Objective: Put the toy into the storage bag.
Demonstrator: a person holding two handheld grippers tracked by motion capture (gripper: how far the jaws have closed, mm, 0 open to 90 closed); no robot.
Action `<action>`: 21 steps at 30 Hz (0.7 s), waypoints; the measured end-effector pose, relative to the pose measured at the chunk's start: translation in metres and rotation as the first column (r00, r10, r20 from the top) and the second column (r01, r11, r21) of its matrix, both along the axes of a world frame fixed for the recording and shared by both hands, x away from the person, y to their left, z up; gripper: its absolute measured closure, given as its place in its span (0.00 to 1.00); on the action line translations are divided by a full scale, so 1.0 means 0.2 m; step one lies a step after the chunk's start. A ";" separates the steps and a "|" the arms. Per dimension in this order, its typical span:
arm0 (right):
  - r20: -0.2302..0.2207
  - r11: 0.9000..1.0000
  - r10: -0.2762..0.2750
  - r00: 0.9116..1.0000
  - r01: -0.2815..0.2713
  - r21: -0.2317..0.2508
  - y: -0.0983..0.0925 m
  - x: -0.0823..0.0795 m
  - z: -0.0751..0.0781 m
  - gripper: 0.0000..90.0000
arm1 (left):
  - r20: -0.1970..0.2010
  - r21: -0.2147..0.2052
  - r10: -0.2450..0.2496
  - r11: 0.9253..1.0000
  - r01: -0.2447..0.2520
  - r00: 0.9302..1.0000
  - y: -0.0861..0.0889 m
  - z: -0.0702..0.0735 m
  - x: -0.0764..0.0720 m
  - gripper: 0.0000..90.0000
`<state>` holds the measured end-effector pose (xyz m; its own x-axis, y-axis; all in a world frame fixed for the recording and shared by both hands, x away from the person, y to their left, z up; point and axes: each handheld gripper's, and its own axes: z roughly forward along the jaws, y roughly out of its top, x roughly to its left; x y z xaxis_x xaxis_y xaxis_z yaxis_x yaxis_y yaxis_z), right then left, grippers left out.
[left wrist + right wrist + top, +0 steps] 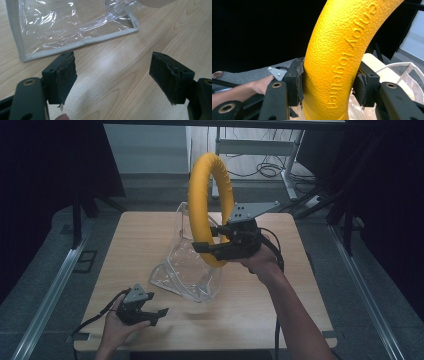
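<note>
The yellow textured foam ring (209,202) stands upright in the air above the clear plastic zip bag with grey piping (187,265), clamped low on its rim by the right gripper (212,242), probably so it can clear or enter the bag's mouth edge-on. The left gripper (150,312), jaws wide apart and empty, rests near the light wooden table's (250,305) front edge, facing the bag's corner, likely ready to steady it.

Lab: dark curtains (45,160), metal frame rails (47,295), floor cables (267,169)
</note>
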<state>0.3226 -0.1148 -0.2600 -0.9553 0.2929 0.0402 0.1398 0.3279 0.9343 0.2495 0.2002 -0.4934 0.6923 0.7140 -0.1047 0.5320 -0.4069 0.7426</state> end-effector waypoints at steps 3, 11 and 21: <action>0.004 1.000 0.001 1.000 -0.001 0.000 0.01 0.00 0.01 0.54 | 0.000 0.000 0.000 1.000 0.000 1.000 0.00 0.00 0.00 0.24; 0.024 1.000 0.002 1.000 -0.003 0.011 0.02 -0.02 0.05 0.54 | 0.001 0.000 0.001 1.000 -0.001 1.000 0.00 0.00 0.00 0.24; 0.023 0.998 0.047 0.999 -0.048 0.028 0.07 -0.04 0.06 0.54 | 0.003 0.004 0.001 1.000 -0.001 1.000 0.00 0.00 0.00 0.24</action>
<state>0.3150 -0.1017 -0.2471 -0.9688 0.2465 0.0261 0.1035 0.3064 0.9462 0.2494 0.2008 -0.4932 0.6922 0.7147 -0.1001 0.5301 -0.4093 0.7426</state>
